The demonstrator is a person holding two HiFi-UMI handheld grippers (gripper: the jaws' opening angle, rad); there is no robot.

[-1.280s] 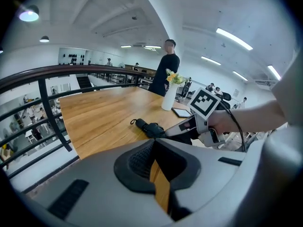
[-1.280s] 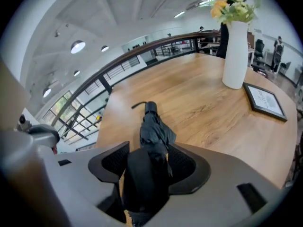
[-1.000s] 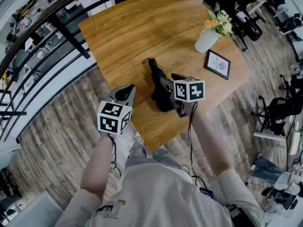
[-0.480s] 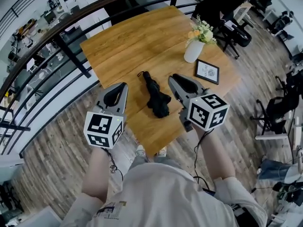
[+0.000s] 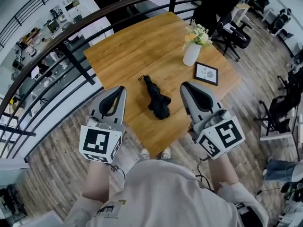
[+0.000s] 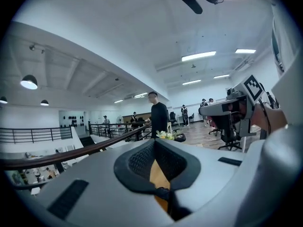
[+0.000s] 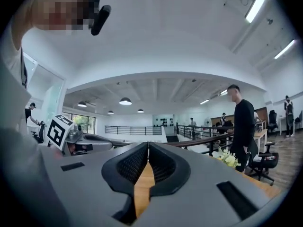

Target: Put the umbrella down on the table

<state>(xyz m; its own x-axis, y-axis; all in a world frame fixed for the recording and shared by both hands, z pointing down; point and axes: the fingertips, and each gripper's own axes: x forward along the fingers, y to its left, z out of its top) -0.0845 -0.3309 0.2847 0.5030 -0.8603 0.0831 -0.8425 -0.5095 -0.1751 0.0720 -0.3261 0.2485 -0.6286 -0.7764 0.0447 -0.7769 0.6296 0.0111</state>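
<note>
Umbrella: folded, black, and we find it lying flat on the table (image 5: 142, 46), a little nearer the near edge than the middle. Its strap end points far-left and its bulkier end lies near.
Left gripper (image 5: 122, 89): jaws together and nothing between them. Its own view shows only a strip of tabletop through the gap behind the pads.
Right gripper (image 5: 184, 85): jaws have just been closing and now stand together, with nothing between them.
Umbrella (image 5: 157, 98) relative to grippers: it lies between the two in the head view, the left gripper to its left and the right gripper to its right. It touches neither, and both are held above the table, clear of it.
Gripper pose: both point level, toward the far side, roughly side by side over the near edge.
Vase (image 5: 191, 54): white, with flowers, upright at the far right of the table, well apart from the umbrella.
Frame (image 5: 206, 73): just near of the vase, right of the umbrella.
Railing (image 5: 71, 30): dark, beyond the table's left and far sides.
Bystander: we note a person in black (image 7: 244, 126) standing past the table.
</note>
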